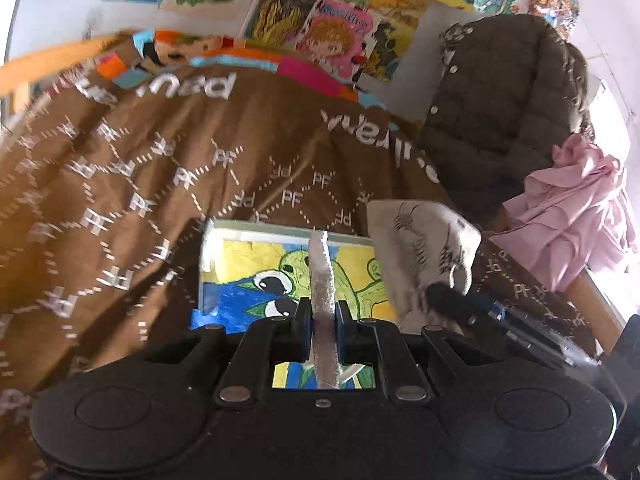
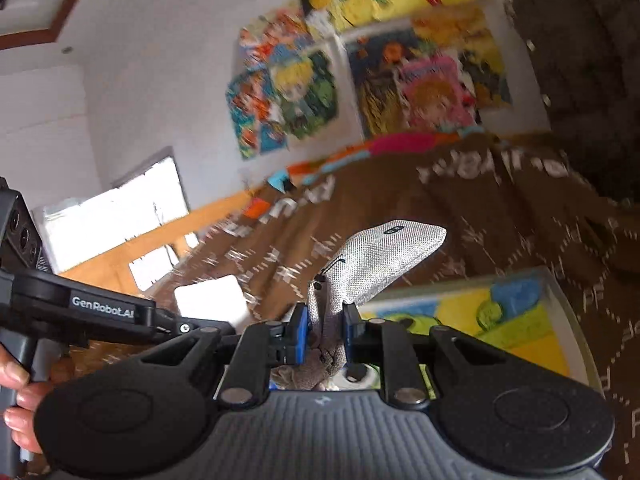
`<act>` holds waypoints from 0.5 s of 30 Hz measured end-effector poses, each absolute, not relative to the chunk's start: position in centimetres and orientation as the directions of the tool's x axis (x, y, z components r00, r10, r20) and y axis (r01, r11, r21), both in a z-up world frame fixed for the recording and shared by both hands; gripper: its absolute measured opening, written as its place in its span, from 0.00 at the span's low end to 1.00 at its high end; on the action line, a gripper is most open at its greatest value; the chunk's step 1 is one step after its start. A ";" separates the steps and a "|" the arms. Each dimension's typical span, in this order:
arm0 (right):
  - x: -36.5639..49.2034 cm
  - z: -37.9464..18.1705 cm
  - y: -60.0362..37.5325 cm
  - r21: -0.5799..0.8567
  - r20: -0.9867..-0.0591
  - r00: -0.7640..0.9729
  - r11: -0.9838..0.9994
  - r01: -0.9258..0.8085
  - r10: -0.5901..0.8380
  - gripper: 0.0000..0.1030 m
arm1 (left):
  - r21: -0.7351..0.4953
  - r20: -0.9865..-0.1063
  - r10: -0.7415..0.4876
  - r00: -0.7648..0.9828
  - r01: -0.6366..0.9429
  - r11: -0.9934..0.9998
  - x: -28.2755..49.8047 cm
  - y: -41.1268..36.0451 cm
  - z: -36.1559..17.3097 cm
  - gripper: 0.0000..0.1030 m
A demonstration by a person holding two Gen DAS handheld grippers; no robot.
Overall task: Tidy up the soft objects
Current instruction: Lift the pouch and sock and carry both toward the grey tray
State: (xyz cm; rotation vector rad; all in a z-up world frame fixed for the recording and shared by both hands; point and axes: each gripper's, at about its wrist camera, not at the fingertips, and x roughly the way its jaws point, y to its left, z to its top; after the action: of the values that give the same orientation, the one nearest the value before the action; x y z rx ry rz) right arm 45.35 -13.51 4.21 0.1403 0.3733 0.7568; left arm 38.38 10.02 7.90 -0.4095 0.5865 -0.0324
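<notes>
Pouch (image 2: 376, 264) clamped in right tongs (image 2: 325, 334), left tongs (image 1: 323, 320)

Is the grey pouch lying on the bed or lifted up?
Lifted: the grey pouch hangs above the brown blanket, pinched by the right gripper.

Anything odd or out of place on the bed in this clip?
Yes: a frog painting lies flat on the brown bedspread, a hard item among soft ones. Both grippers, left and right, grip one grey fabric pouch between them.
</notes>
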 end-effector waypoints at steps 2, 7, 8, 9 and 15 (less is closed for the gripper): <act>46.4 3.4 -13.4 0.260 -0.312 0.670 0.739 -0.621 0.673 0.19 | -0.397 -0.530 -0.168 0.831 -0.069 0.915 40.3 9.9 6.5 0.12; 48.0 2.1 -13.1 0.243 -0.383 0.670 0.769 -0.591 0.636 0.19 | -0.414 -0.505 -0.226 0.833 -0.004 0.910 43.9 9.3 3.2 0.12; 48.1 2.0 -12.9 0.240 -0.398 0.665 0.771 -0.590 0.632 0.20 | -0.412 -0.497 -0.234 0.836 0.011 0.911 44.3 9.2 2.8 0.12; 48.2 1.9 -12.7 0.234 -0.411 0.661 0.773 -0.589 0.628 0.20 | -0.409 -0.488 -0.240 0.839 0.023 0.912 44.7 9.2 2.3 0.12; 48.5 0.6 -11.8 0.181 -0.484 0.637 0.781 -0.597 0.600 0.20 | -0.507 -0.491 -0.294 0.820 0.006 0.862 46.5 10.2 -0.7 0.12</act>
State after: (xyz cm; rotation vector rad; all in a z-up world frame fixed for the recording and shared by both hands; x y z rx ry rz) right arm 48.52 -11.83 0.61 0.0041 0.5540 0.6833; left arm 46.47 10.17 -0.72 -0.5134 0.5928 -0.1671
